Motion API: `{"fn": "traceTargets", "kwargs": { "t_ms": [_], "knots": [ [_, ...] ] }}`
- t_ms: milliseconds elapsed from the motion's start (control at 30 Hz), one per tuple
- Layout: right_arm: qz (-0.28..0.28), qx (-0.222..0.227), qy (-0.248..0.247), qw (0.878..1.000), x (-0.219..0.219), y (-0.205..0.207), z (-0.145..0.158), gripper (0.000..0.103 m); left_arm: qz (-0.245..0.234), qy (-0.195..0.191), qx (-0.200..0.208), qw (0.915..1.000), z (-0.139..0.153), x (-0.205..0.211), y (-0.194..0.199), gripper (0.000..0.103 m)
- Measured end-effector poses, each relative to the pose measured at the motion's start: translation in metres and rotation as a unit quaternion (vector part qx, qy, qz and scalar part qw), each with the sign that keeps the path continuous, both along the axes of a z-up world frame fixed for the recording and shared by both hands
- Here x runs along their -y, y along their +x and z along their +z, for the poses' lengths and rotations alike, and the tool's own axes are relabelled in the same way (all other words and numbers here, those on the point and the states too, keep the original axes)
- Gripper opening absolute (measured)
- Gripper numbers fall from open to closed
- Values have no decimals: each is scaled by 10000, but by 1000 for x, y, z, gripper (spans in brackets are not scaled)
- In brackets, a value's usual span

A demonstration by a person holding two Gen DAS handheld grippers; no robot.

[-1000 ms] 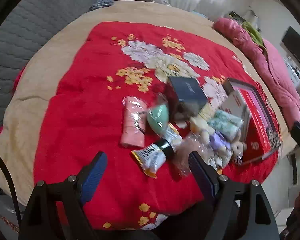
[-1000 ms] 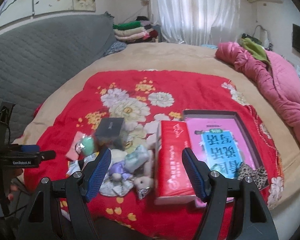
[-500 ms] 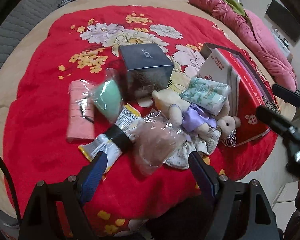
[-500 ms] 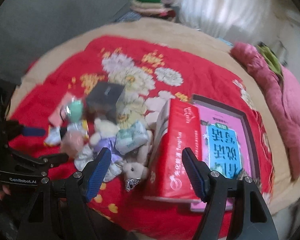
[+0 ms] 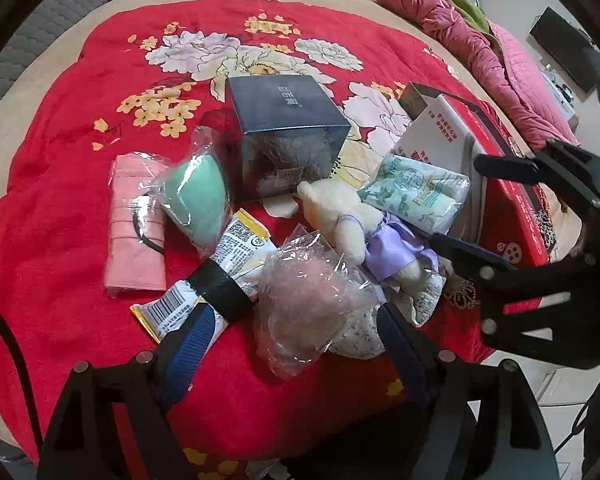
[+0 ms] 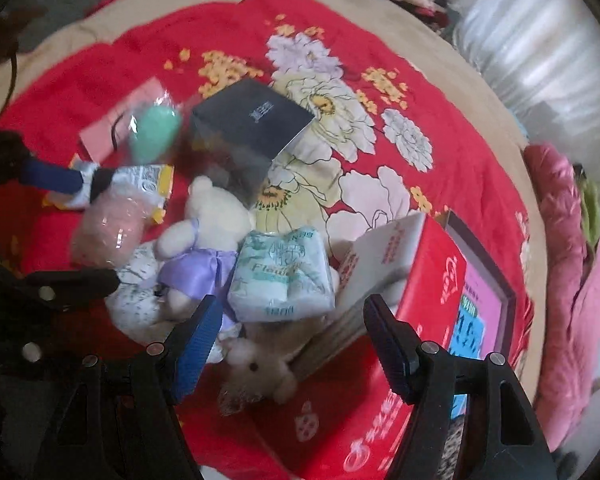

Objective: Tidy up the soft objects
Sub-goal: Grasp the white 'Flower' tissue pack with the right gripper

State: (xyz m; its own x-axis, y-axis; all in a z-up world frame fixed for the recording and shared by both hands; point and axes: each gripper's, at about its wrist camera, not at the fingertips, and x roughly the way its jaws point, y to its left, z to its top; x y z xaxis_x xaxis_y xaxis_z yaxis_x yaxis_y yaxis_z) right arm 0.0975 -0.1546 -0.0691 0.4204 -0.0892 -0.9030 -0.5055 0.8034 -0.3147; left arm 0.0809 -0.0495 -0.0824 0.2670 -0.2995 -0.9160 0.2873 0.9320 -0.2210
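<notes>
On red blanket (image 5: 80, 184): dark box (image 5: 284, 120) behind plush bear (image 5: 352, 216) | both tongs wide, empty

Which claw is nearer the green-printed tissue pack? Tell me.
Right. The right claw hovers open just short of the tissue pack; the left claw sits farther off, over the bagged pink puff.

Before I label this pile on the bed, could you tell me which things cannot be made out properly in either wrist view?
- Small brown plush toy: right wrist view, blurred; in the left view the right gripper hides it.
- Floral fabric piece: mostly buried under the cream bear and the pink bagged item.
- Dark box: lid lettering too small in both views.
- Pink book: cut off by the right gripper's finger.
</notes>
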Motion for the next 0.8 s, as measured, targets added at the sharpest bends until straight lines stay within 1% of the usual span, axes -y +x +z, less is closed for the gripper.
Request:
{"fn": "traceTargets", "kwargs": {
  "t_ms": [167, 233, 300, 333, 433, 567, 633, 667, 700, 733, 800],
  "knots": [
    [94, -168, -135, 9997, -8, 11, -9, 75, -25, -35, -46, 10000, -3, 2, 2, 82],
    [84, -302, -213, 9993, -9, 16, -16, 74, -14, -71, -64, 10000, -4, 2, 4, 82],
    [62, -464, -186, 9987, -7, 19, -20, 64, 15, -100, -83, 9999, -5, 0, 6, 81],
    [39, -500, -160, 9986, -7, 20, -21, 57, 34, -128, -96, 9999, -6, -1, 7, 81],
    [21, -493, -69, 9988, -5, 21, -19, 54, 51, -149, -84, 9998, -6, -1, 8, 81],
    [-92, -372, 261, 9989, 1, 18, -8, 51, 52, -129, -43, 9999, -6, -1, 9, 80],
    [-200, -248, 577, 9978, 7, 13, 5, 51, 60, -122, -16, 9999, -6, 0, 9, 77],
    [-257, -199, 726, 9968, 10, 11, 11, 51, 50, -171, -14, 9998, -6, 0, 8, 74],
    [-349, -124, 873, 9955, 14, 8, 18, 51, 33, -272, -64, 9996, -6, 1, 9, 66],
    [-447, -71, 1032, 9936, 17, 4, 25, 51, 22, -360, -130, 9993, -8, 1, 9, 61],
    [-619, 34, 1348, 9889, 24, -2, 36, 51, -4, -329, -123, 9994, -9, 3, 8, 61]
  ]
}}
